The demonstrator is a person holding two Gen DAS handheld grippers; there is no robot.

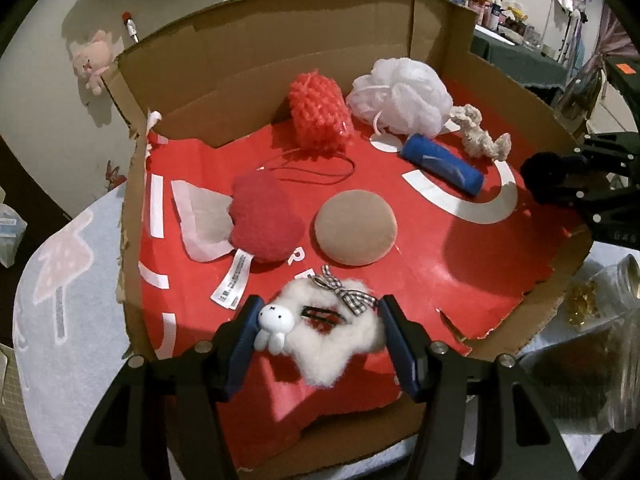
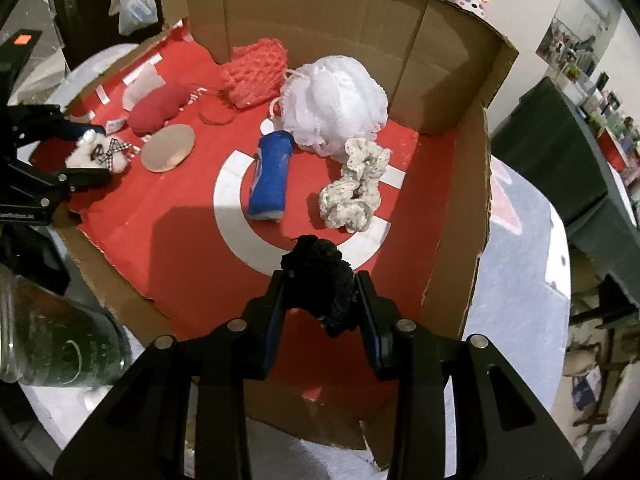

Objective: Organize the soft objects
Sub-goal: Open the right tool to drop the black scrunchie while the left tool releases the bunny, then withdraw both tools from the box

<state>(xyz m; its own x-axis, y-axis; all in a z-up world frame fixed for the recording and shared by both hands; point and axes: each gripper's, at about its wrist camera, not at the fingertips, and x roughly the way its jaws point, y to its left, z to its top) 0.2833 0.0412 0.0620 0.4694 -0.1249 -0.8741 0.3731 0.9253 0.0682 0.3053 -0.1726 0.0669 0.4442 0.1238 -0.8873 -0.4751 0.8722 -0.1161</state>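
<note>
My left gripper is shut on a white fluffy hair clip with a bunny and a checked bow, held low over the front of the red-lined cardboard box. My right gripper is shut on a black fuzzy scrunchie, held over the box's near right part. In the box lie a red plush, a tan round puff, a red knitted pouch, a white mesh loofah, a blue roll and a cream crochet scrunchie.
The box's tall cardboard walls rise at the back and sides. A glass jar lies left of the right gripper. A pink plush lies outside the box at left. A white cloth covers the round table.
</note>
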